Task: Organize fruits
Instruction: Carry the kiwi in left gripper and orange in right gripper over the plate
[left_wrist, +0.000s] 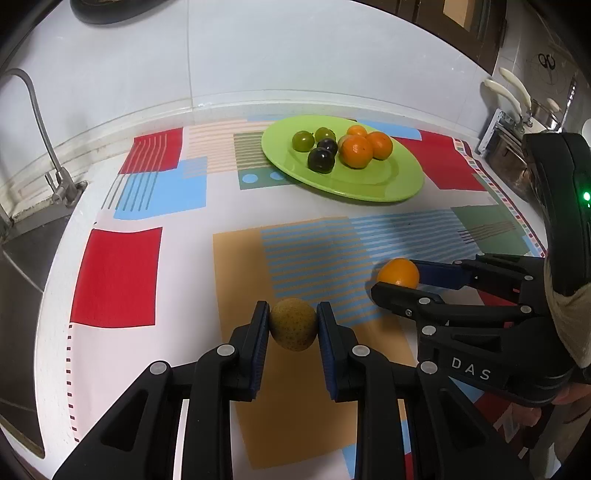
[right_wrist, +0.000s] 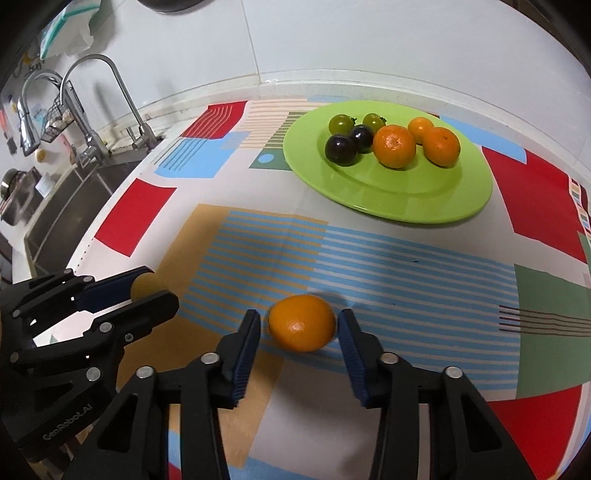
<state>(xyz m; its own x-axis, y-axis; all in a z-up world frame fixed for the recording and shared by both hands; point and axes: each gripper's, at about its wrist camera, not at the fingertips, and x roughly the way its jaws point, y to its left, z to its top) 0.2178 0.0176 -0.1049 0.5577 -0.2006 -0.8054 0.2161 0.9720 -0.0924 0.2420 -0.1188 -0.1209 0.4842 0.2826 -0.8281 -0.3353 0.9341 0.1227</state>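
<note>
Pinching yellow-green fruit (left_wrist: 293, 324): left hand-held gripper (left_wrist: 291, 326); right hand-held gripper (right_wrist: 300, 325) spread, orange (right_wrist: 302, 322) between pads.

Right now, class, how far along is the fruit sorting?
Done: seven fruits sit on the green plate, grouped by colour. In hand: the left gripper is shut on a yellow-green fruit; the right gripper brackets an orange, not yet pressing. Left: carrying both to the plate.
</note>
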